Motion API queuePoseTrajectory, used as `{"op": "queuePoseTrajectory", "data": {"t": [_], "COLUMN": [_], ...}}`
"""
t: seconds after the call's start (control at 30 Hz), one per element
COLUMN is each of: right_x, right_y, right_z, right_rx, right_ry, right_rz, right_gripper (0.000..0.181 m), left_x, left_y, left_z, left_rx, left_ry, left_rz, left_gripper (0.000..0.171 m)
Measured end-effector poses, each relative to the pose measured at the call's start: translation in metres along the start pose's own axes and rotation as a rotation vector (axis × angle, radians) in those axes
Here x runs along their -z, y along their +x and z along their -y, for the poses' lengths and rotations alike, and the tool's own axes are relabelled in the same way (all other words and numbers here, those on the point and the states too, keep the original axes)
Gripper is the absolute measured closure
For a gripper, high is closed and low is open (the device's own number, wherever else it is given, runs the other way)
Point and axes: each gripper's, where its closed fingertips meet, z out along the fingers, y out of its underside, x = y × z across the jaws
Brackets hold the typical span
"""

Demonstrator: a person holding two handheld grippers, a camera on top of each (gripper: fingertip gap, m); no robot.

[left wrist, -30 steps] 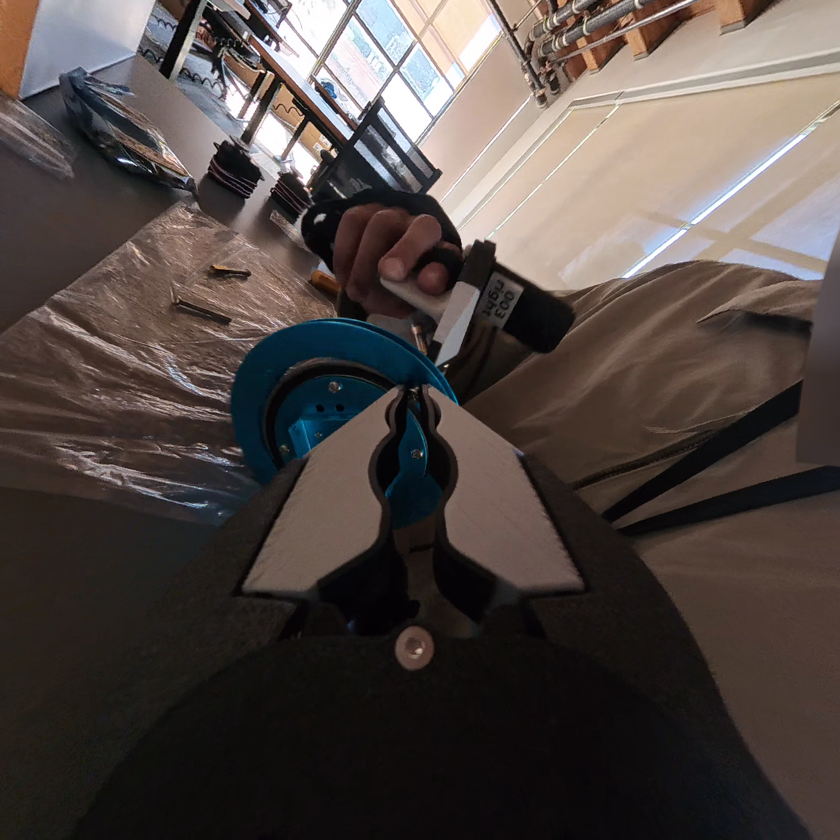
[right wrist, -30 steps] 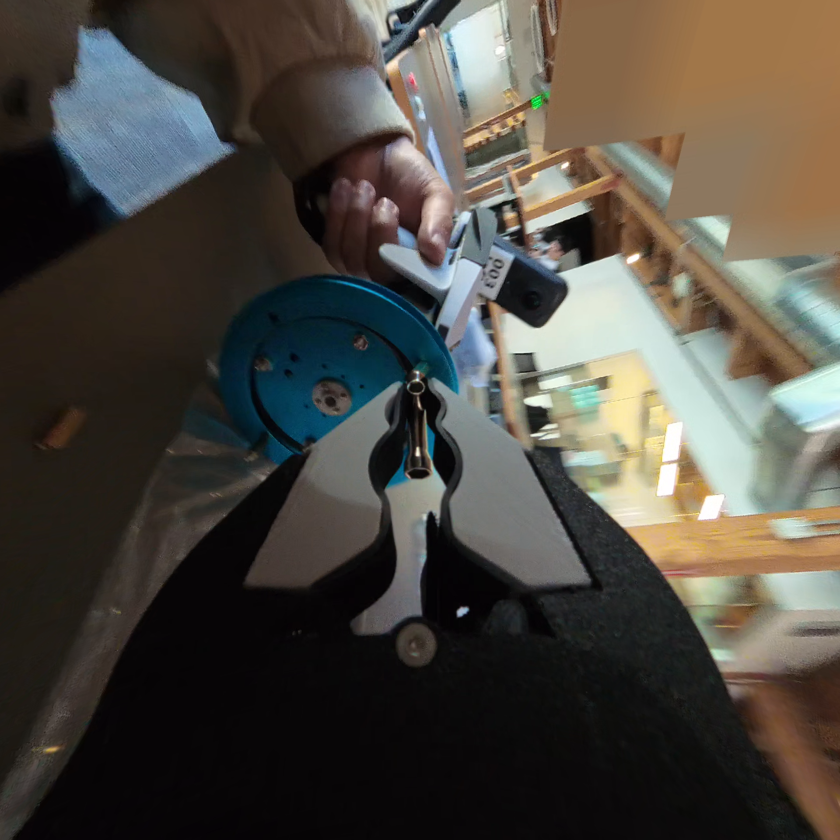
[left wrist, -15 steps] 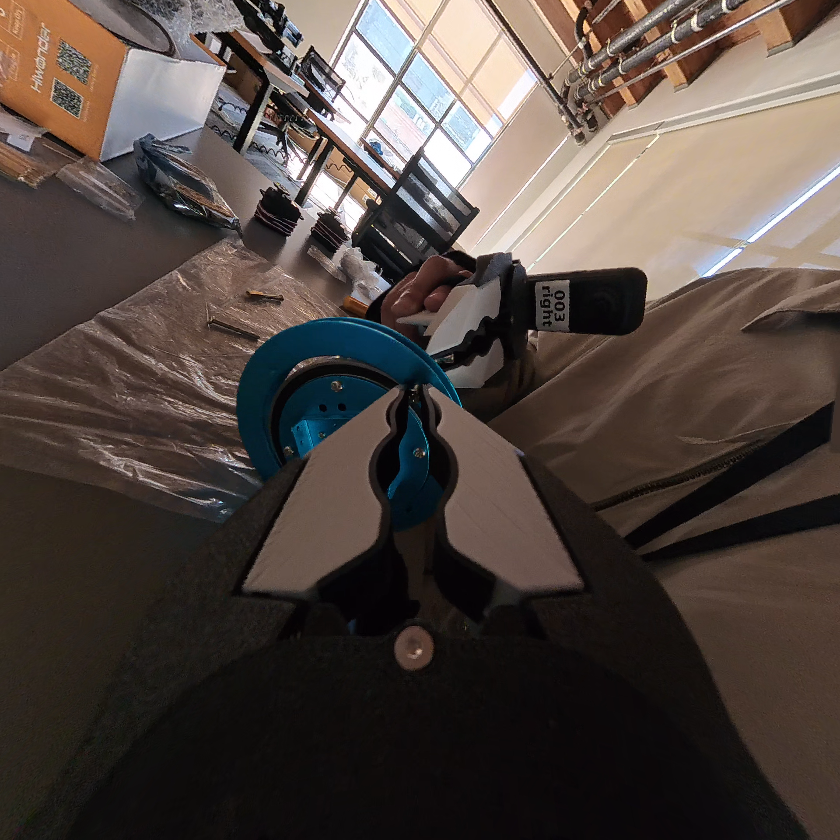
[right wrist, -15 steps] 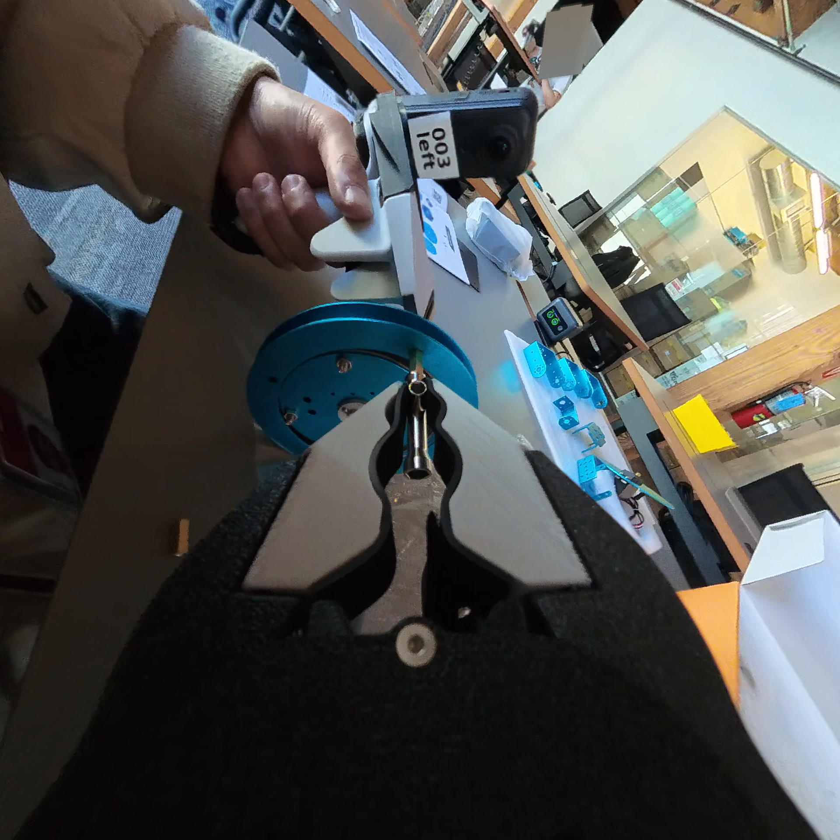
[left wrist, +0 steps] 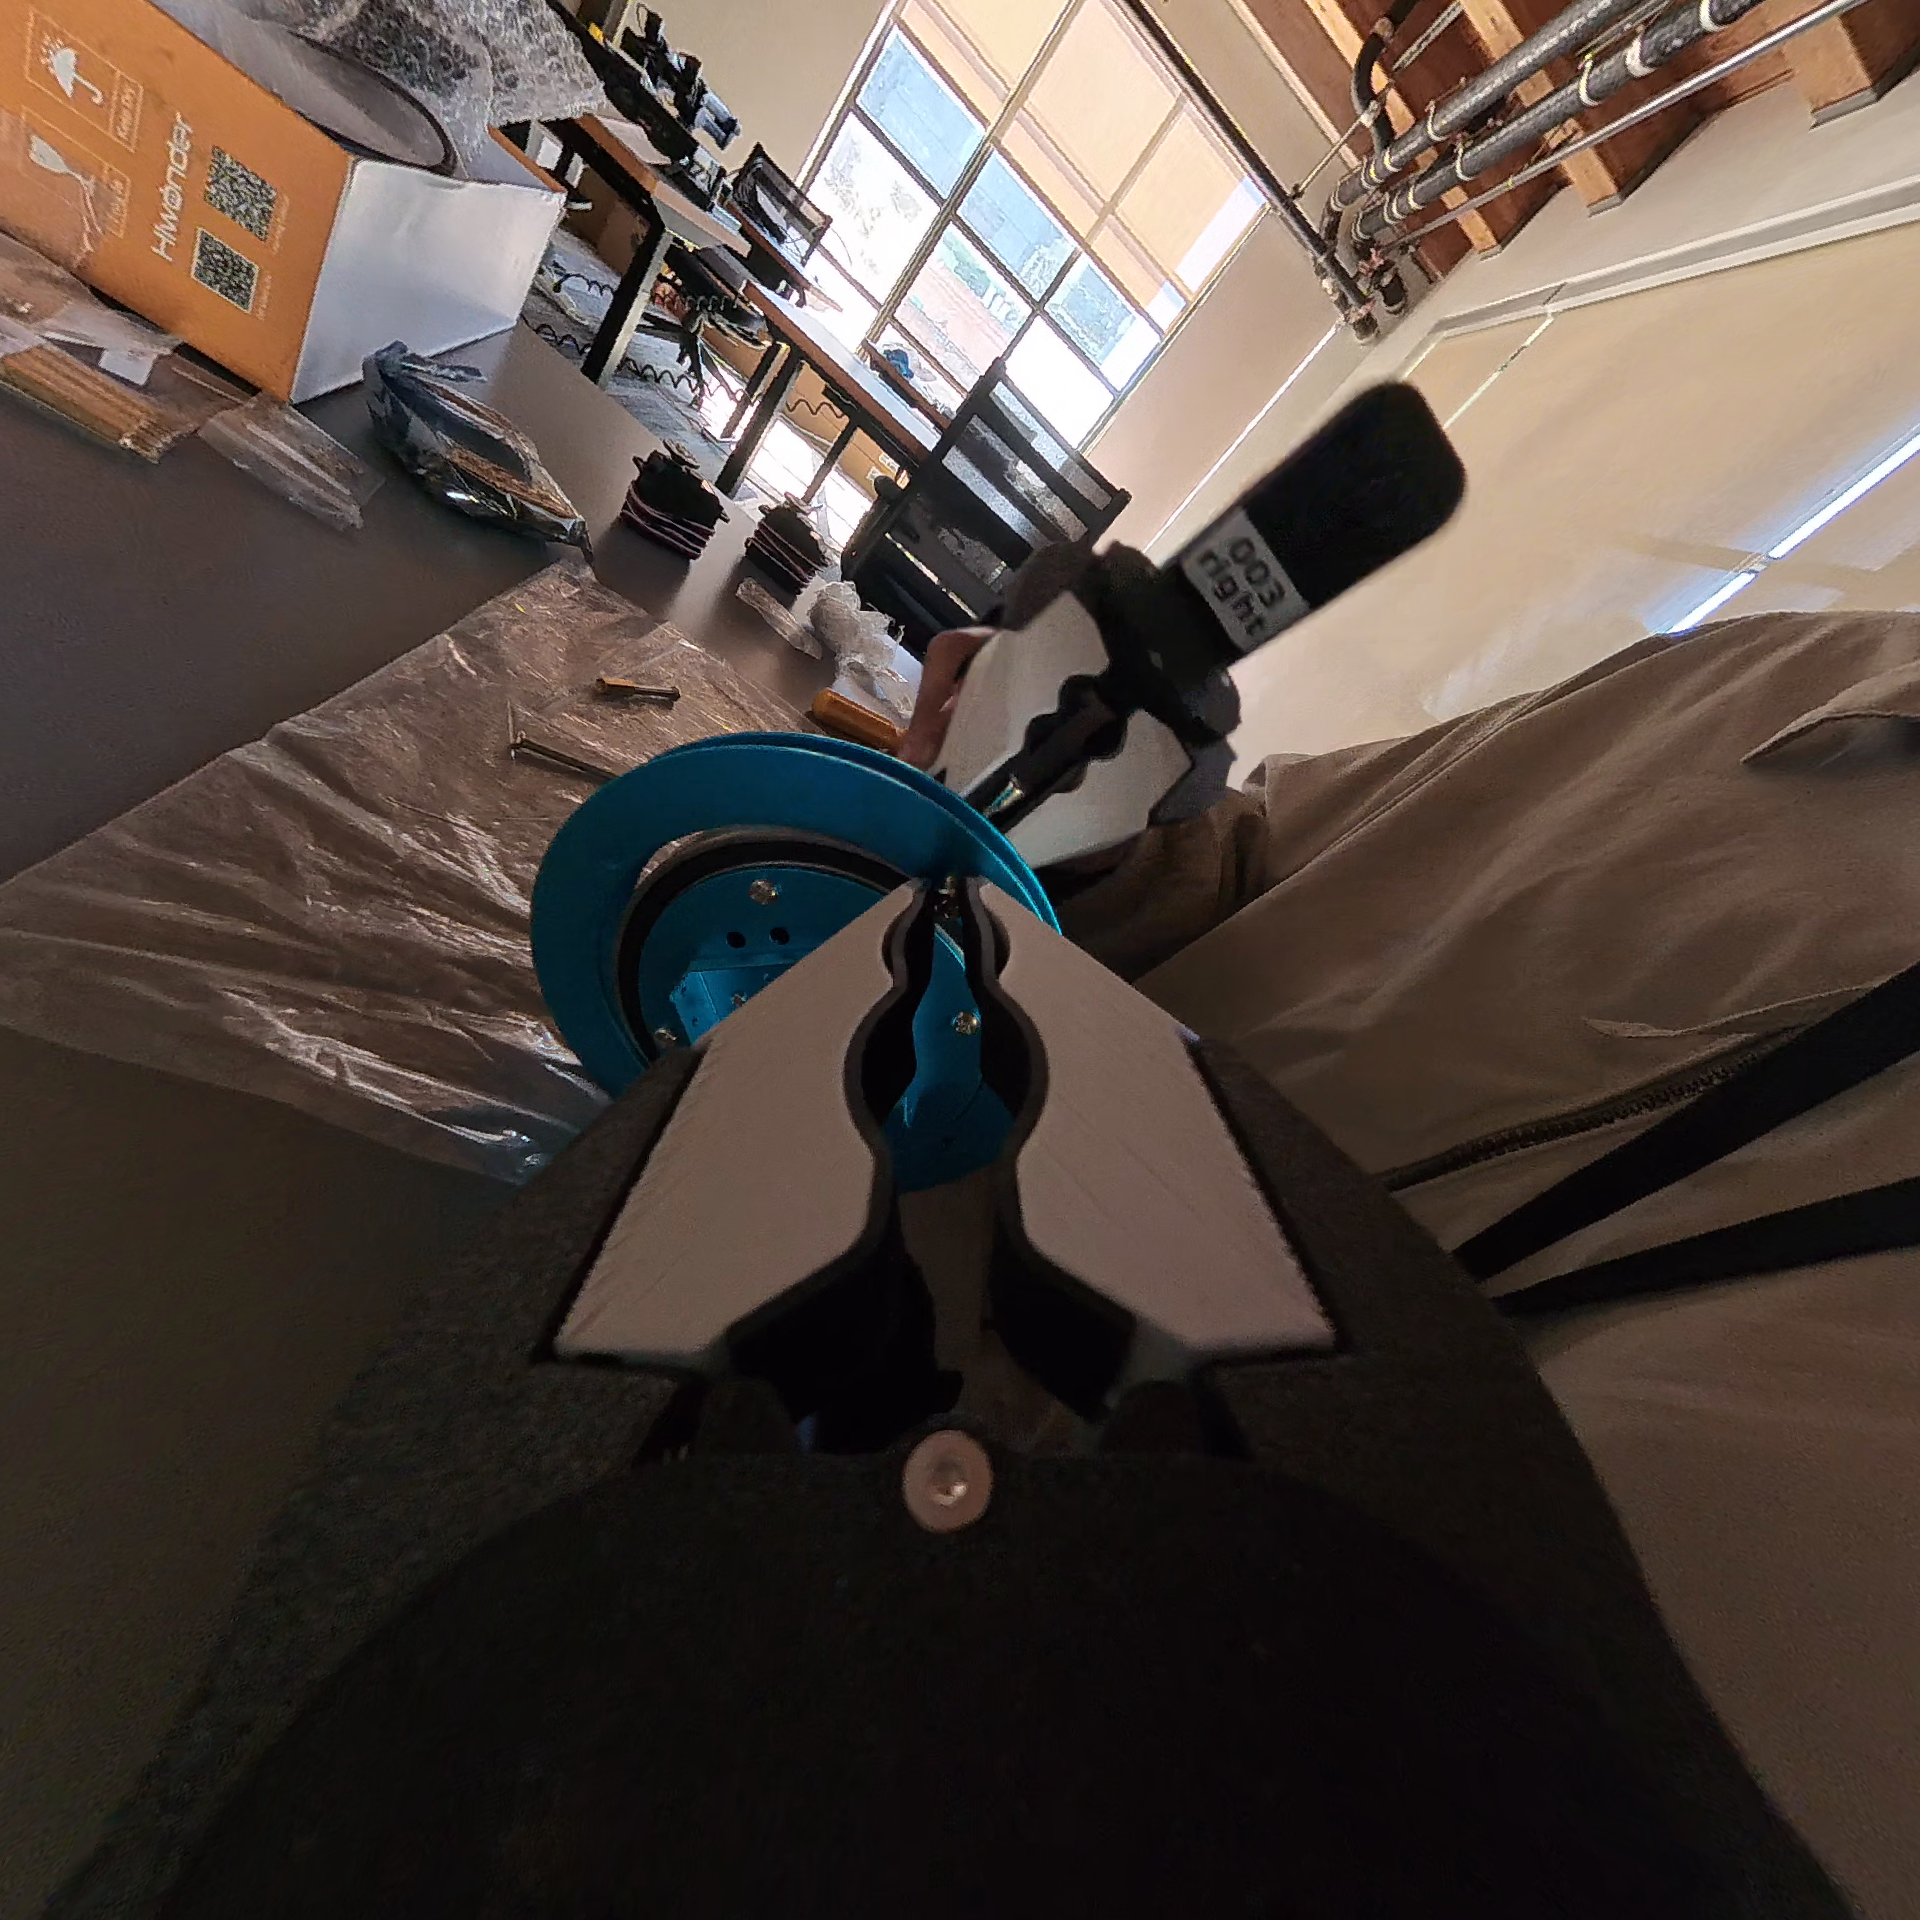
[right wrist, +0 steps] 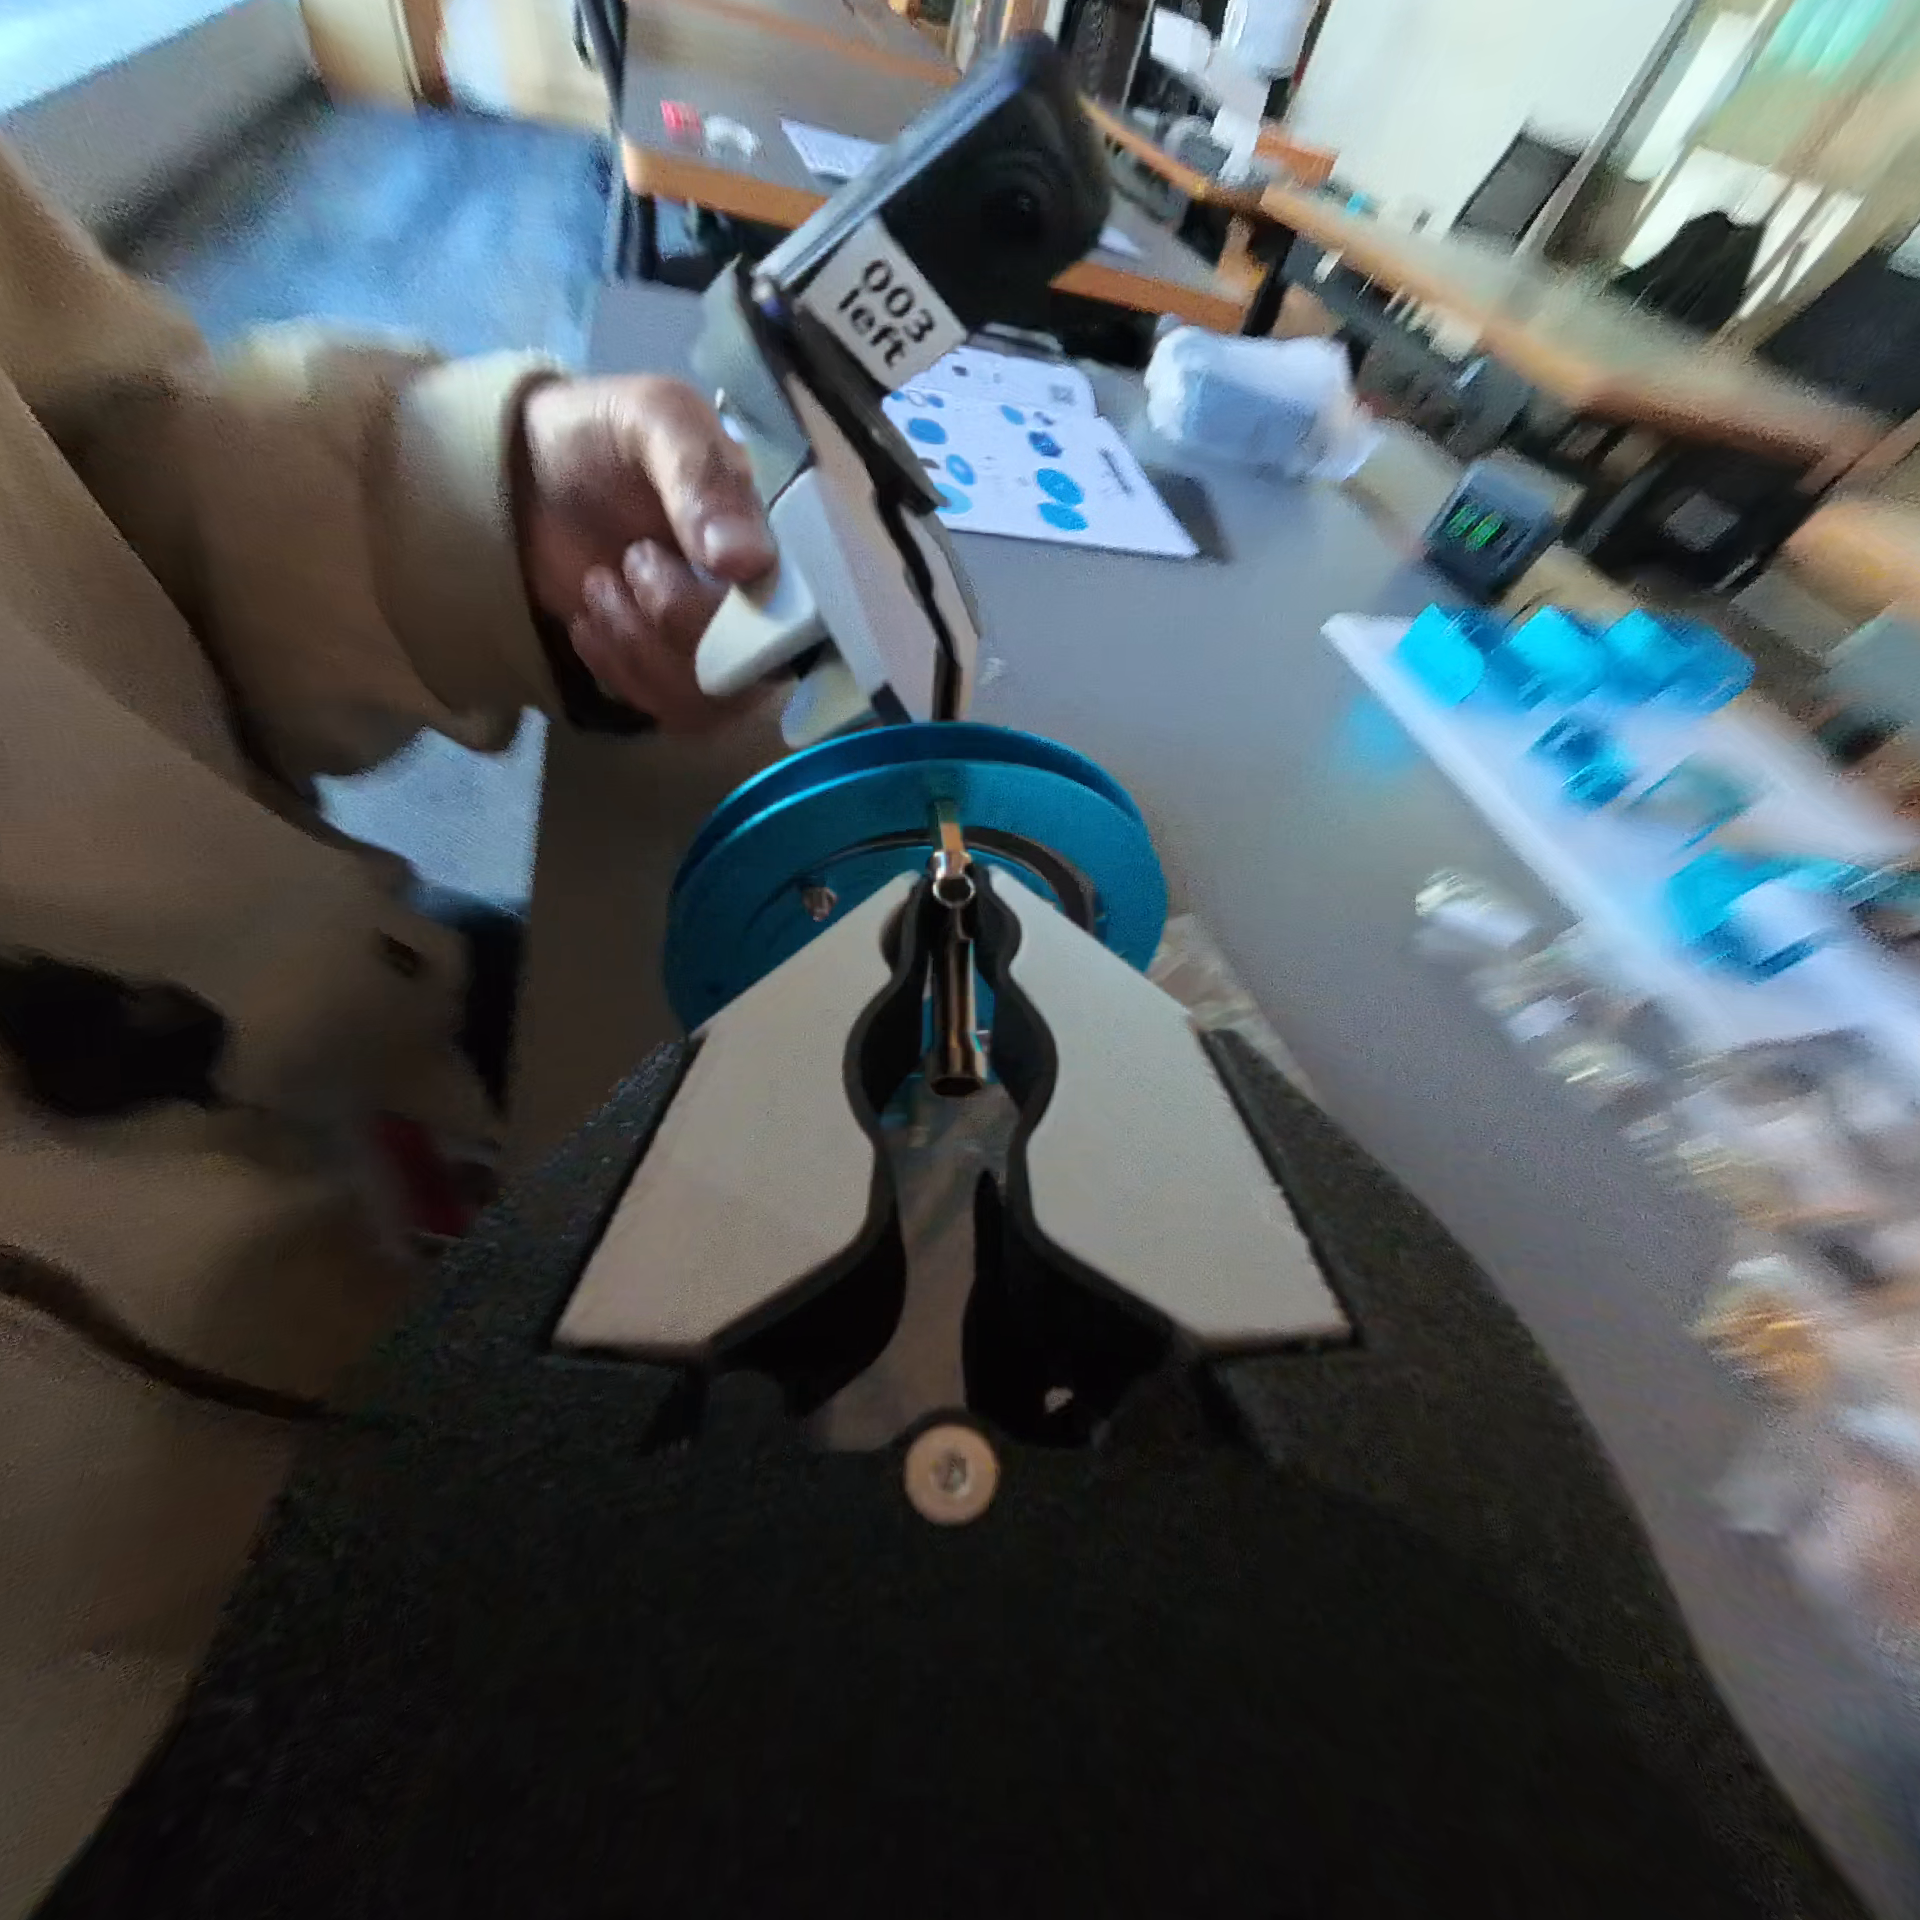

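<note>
Since half a second ago the right claw (left wrist: 1013, 805) has swung up toward 12 o'clock above the blue flanged wheel (left wrist: 613, 914), its camera body now raised against the wall. Left claw (left wrist: 940, 896) is clamped on the wheel's rim, holding it just above the clear plastic sheet (left wrist: 312, 883) on the grey tabletop (left wrist: 156, 582). Right claw, seen in its own view (right wrist: 951, 883), is closed on a small metal socket wrench (right wrist: 951, 1013) whose tip meets the wheel (right wrist: 1112, 862). Two loose bolts (left wrist: 561, 750) lie on the sheet at 10 o'clock; an orange-and-white box (left wrist: 208, 208) stands beyond.
</note>
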Motion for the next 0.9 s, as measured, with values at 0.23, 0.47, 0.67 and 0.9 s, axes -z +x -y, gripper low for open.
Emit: {"op": "queuePoseTrajectory", "data": {"t": [0.23, 0.47, 0.67, 0.9], "right_x": [0.0028, 0.0035, 0.0044, 0.0018], "right_y": [-0.0035, -0.0002, -0.0019, -0.002], "right_z": [-0.0005, -0.0002, -0.0018, -0.002], "right_rx": [-0.613, -0.519, 0.16, 0.001], "right_ry": [-0.039, -0.042, -0.071, -0.1], "right_rz": [0.318, 0.351, 0.097, 0.149], "right_gripper": [0.176, 0.174, 0.175, 0.176], "left_x": [-0.0025, -0.0038, -0.0044, -0.0016], "left_y": [0.0022, -0.0003, 0.001, 0.0009], "left_z": [-0.002, 0.0001, -0.0004, -0.0009], "left_rx": [-0.014, -0.004, 0.004, -0.028], "left_ry": [-0.006, -0.002, -0.01, -0.005], "left_rz": [-0.008, -0.001, 0.002, 0.026], "left_gripper": [0.169, 0.169, 0.169, 0.169]}}
